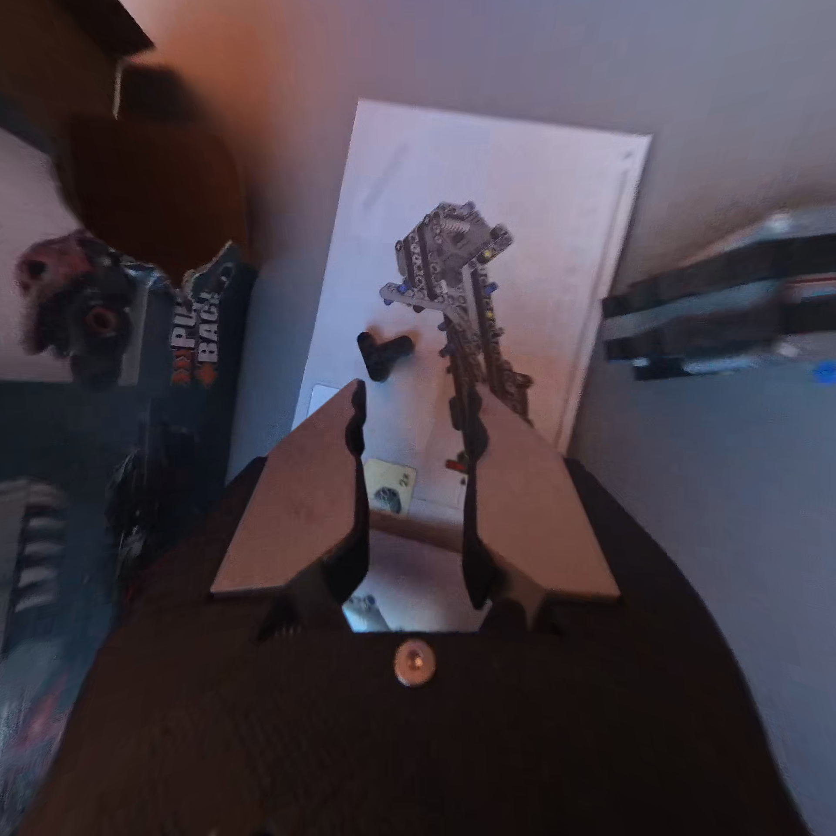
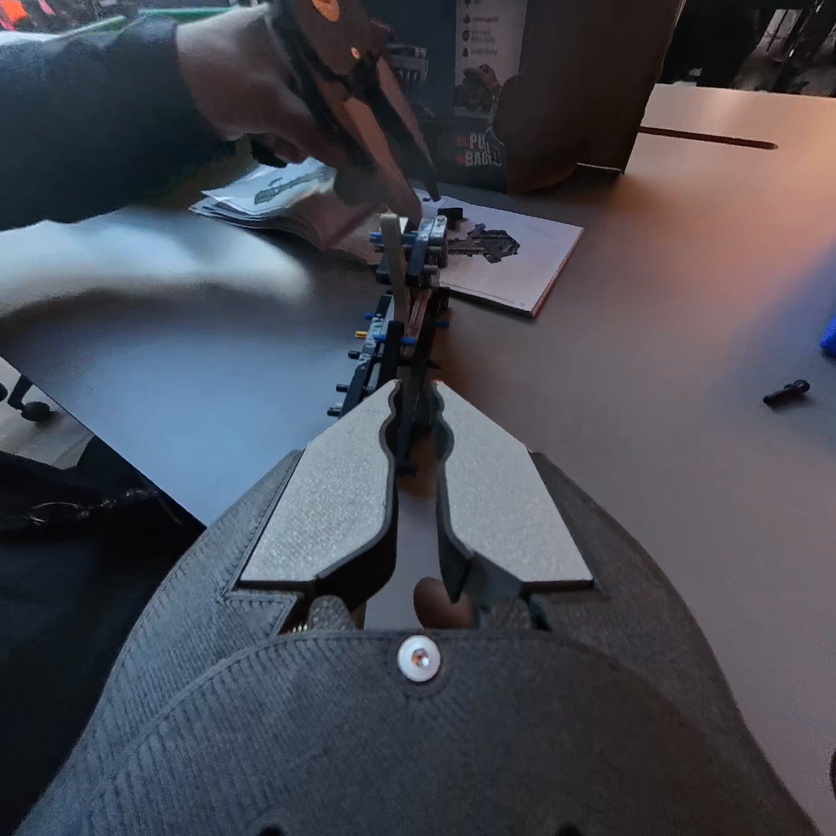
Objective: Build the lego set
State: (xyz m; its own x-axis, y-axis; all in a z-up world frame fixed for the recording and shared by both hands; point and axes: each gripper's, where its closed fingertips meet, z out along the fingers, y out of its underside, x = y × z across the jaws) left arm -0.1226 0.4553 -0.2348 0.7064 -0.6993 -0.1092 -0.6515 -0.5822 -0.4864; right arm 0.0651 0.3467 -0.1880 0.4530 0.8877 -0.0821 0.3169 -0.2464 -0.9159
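My right gripper [image 2: 416, 389] is shut on the near end of a long grey and black Technic assembly [image 2: 407, 289] with blue pins. It holds the assembly pointing away, toward the open instruction booklet [image 2: 534, 253]. My left gripper [image 1: 416, 393] is open and empty, pointing down at the booklet page [image 1: 497, 181]. In the right wrist view the left gripper [image 2: 425, 203] hangs just beyond the assembly's far end. A black T-shaped piece [image 1: 382, 350] lies on the page beside a printed picture of the model [image 1: 452, 271]. The piece also shows in the right wrist view [image 2: 450, 211].
The set's box [image 2: 484, 90] and a brown bag [image 2: 588, 90] stand behind the booklet. A black pin [image 2: 787, 392] and something blue [image 2: 830, 337] lie on the dark table [image 2: 633, 362] at the right. A sleeved arm [image 2: 90, 113] crosses the left. The table's edge [image 2: 113, 434] runs near left. One gripper's finger ends stand about 25 centimeters off the other's.
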